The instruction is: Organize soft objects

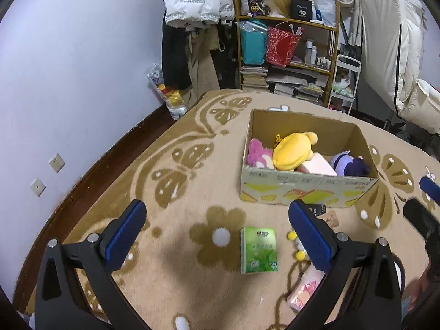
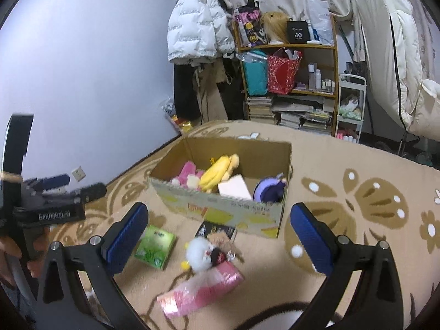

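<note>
An open cardboard box (image 1: 302, 189) (image 2: 228, 209) sits on the beige patterned carpet. It holds a yellow plush (image 1: 294, 151) (image 2: 220, 172), a pink plush (image 1: 258, 155) (image 2: 185, 173), a pale pink block (image 1: 319, 165) (image 2: 235, 188) and a purple plush (image 1: 350, 163) (image 2: 271, 189). In front of it lie a green tissue pack (image 1: 258, 250) (image 2: 155, 246), a white fluffy toy (image 2: 199, 253) and a pink plastic pack (image 2: 202, 288) (image 1: 302, 291). My left gripper (image 1: 220, 236) is open and empty above the green pack. My right gripper (image 2: 220, 236) is open and empty above the white toy.
A small dark booklet (image 2: 217, 232) lies by the box front. A wooden shelf (image 1: 288, 55) with bags, books and bottles, hung coats (image 1: 192, 13) and a white cart (image 1: 343, 82) stand at the far wall. The other gripper shows at the left edge (image 2: 55, 200).
</note>
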